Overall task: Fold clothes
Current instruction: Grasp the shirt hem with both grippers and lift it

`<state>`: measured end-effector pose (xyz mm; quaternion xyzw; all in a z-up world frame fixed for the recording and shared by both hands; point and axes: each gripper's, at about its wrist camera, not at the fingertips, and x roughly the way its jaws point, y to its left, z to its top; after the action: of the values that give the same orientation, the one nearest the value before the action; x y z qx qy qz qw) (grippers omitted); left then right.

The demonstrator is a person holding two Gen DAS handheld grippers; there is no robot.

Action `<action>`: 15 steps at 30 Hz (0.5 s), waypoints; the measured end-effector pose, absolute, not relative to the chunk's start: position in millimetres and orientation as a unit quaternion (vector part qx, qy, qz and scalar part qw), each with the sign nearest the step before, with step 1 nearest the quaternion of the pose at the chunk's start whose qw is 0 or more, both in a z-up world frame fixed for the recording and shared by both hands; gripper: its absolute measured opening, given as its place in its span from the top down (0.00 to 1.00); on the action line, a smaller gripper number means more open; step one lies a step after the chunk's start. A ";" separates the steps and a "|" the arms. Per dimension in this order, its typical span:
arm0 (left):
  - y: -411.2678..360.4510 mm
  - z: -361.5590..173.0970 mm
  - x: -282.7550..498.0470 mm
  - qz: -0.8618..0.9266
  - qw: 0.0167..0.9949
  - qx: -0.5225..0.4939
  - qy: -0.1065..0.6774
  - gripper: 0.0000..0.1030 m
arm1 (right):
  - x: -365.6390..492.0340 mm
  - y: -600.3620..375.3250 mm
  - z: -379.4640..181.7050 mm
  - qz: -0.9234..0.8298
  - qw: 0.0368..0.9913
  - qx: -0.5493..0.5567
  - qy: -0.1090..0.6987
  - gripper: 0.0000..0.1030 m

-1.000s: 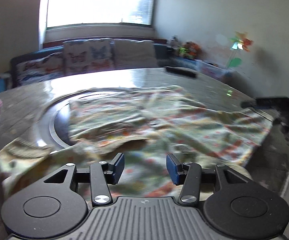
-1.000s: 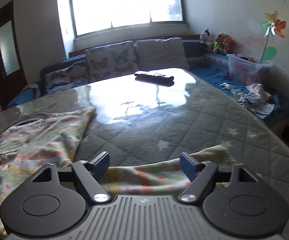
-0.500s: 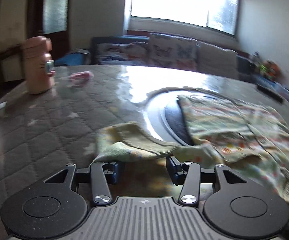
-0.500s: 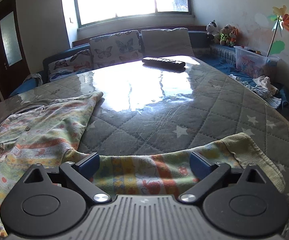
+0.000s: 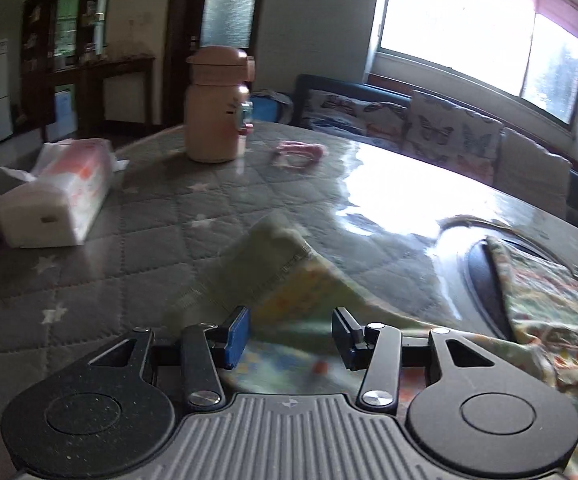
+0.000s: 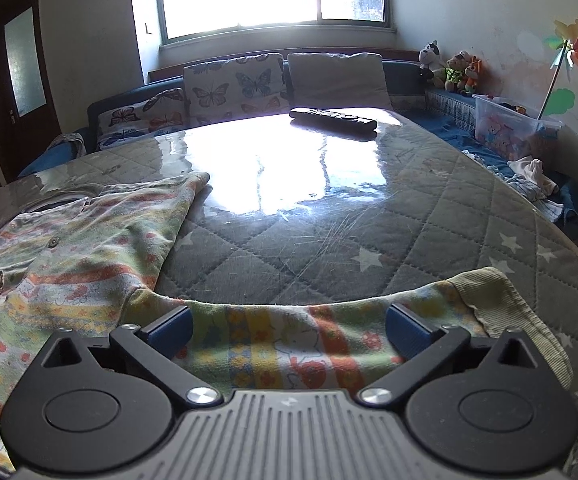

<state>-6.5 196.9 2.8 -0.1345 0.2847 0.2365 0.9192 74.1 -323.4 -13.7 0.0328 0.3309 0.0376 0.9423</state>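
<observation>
You are holding both sets of fingers spread over the shirt [image 6: 69,256], lying at lower left on the surface [image 6: 369,220]. Left gripper [image 5: 289,336] hovers over one sleeve [image 5: 257,276], right gripper [image 6: 289,328] over the other [image 6: 289,344]; pinch near each cuff, then fold inward slowly.

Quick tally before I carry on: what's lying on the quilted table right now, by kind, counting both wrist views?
Garments: 1, patterned children's top with striped sleeves
Bottles: 1, beige lidded flask
Tissue packs: 1, white-and-orange soft pack
Remotes: 1, long black remote control
Small pink items: 1, blurred pink object, kind unclear
Total: 5
</observation>
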 end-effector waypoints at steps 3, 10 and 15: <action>206.0 5.7 -6.9 0.254 0.915 -0.123 0.287 0.53 | 74.0 -323.9 -13.9 0.038 0.942 0.034 0.331 0.00; 199.7 19.7 -3.4 0.230 0.924 -0.116 0.283 0.53 | 74.2 -322.3 -14.5 0.036 0.942 0.027 0.332 0.00; 166.8 17.0 18.7 0.167 0.936 -0.068 0.303 0.52 | 74.1 -321.6 -14.8 0.035 0.942 0.024 0.333 0.00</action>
<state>18.7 166.8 17.0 -0.0676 0.3028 0.1666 0.9359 74.1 -321.6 -14.8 0.0244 0.3331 0.0351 0.9419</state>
